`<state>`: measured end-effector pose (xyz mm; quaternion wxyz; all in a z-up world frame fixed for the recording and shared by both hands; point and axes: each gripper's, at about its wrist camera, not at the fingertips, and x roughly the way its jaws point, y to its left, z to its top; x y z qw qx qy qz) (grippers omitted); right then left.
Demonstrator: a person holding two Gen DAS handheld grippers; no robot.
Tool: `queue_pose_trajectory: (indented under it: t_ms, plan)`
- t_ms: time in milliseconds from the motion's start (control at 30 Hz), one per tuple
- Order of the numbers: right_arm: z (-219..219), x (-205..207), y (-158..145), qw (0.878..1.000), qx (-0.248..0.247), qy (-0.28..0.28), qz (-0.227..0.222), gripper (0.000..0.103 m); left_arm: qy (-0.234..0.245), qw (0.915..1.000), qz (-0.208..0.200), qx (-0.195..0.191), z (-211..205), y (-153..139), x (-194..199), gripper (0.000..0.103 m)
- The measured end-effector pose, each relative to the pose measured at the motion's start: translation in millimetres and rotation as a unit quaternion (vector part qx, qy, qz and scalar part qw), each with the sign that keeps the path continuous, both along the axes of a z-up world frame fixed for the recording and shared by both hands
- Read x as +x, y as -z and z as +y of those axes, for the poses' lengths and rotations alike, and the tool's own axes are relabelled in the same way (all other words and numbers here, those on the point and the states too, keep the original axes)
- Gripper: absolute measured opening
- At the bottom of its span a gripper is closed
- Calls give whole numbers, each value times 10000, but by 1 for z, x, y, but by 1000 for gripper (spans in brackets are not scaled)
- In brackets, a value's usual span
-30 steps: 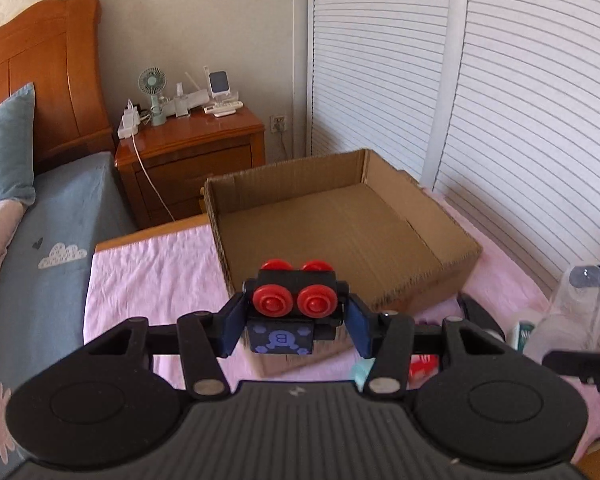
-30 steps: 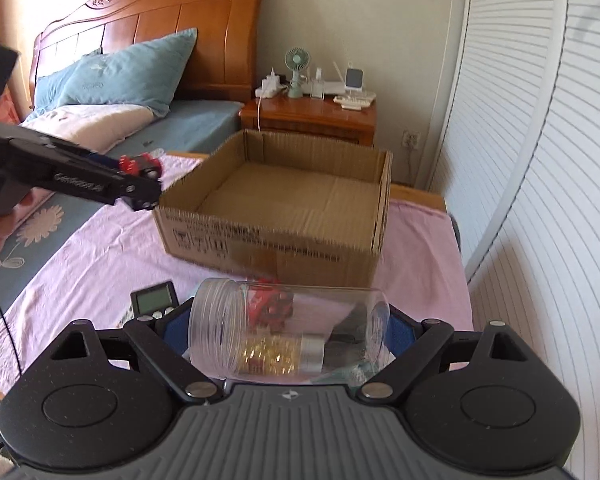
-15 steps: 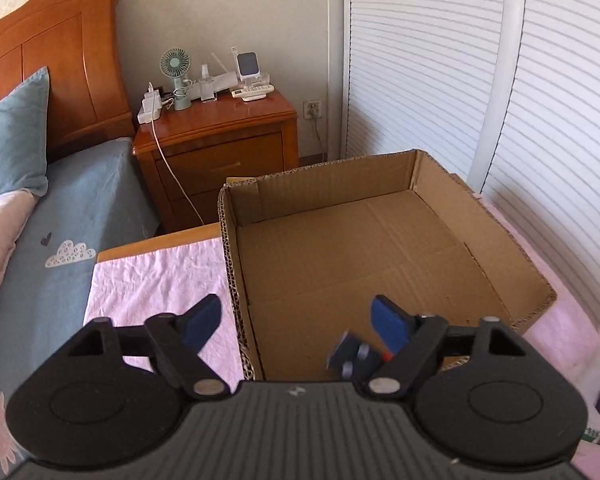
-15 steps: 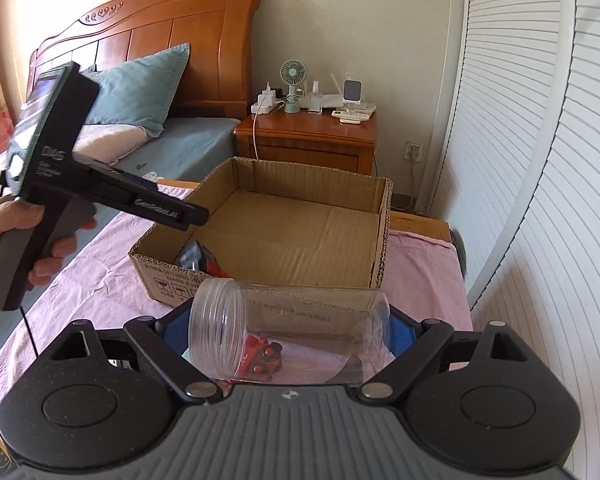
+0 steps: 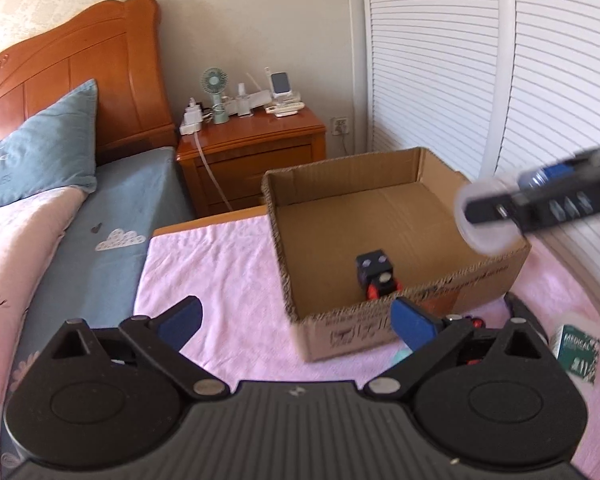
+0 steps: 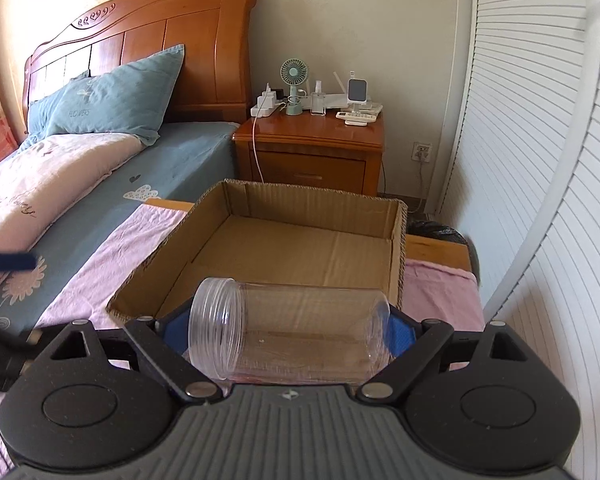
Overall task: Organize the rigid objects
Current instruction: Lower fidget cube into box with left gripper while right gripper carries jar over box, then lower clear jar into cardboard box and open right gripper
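An open cardboard box (image 5: 480,276) stands on the pink cloth; it also shows in the right wrist view (image 6: 396,248). A dark blue toy with red wheels (image 5: 376,274) lies inside the box near its front wall. My left gripper (image 5: 296,322) is open and empty, in front of the box's near-left corner. My right gripper (image 6: 288,330) is shut on a clear plastic jar (image 6: 288,336), held sideways above the box's near edge. In the left wrist view the right gripper (image 5: 540,208) with the jar (image 5: 480,224) shows above the box's right side.
A green and white packet (image 5: 576,352) lies on the pink cloth (image 5: 220,280) right of the box. The bed (image 6: 100,184) with a blue pillow is to the left. A wooden nightstand (image 6: 312,152) with a fan and small items stands behind the box. Louvred doors (image 6: 540,160) line the right.
My left gripper opened and let the toy fall into the box, then drew back. My right gripper carried the jar up and forward over the box's edge.
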<state>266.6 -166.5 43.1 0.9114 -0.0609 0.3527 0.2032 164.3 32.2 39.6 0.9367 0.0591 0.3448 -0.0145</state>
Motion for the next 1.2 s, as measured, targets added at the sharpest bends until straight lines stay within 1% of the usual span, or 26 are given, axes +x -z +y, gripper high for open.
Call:
queue_pose_trajectory:
  t_ms: [233, 333, 367, 400, 433, 500, 667, 767, 900, 1200]
  plan:
    - [25, 55, 15, 9995, -176, 87, 256, 94, -110, 9998, 162, 102, 3, 7, -21, 100]
    - [32, 70, 23, 9993, -188, 181, 275, 95, -128, 9996, 234, 40, 4, 15, -26, 100]
    - [34, 73, 26, 9992, -190, 206, 287, 96, -115, 9995, 308, 29, 5, 18, -26, 100]
    - [35, 77, 27, 9990, -191, 259, 306, 102, -113, 9993, 358, 27, 5, 20, -26, 100]
    - [35, 77, 28, 9989, -172, 300, 320, 103, -122, 9992, 378, 28, 6, 22, -27, 100]
    - [35, 75, 29, 9987, -153, 279, 394, 103, -158, 9991, 399, -1, 7, 24, -30, 100]
    - [27, 60, 25, 9988, -157, 258, 387, 103, -162, 9990, 394, -121, 11, 23, -32, 100]
    - [21, 50, 23, 9986, -61, 243, 466, 103, -117, 9990, 410, -121, 10, 21, -34, 100]
    - [15, 33, 20, 9986, -90, 242, 458, 103, -98, 9988, 435, -176, 11, 14, -38, 100]
    - [-9, -10, 16, 9988, -28, 102, 468, 103, -43, 9994, 351, 58, 12, -3, -61, 100]
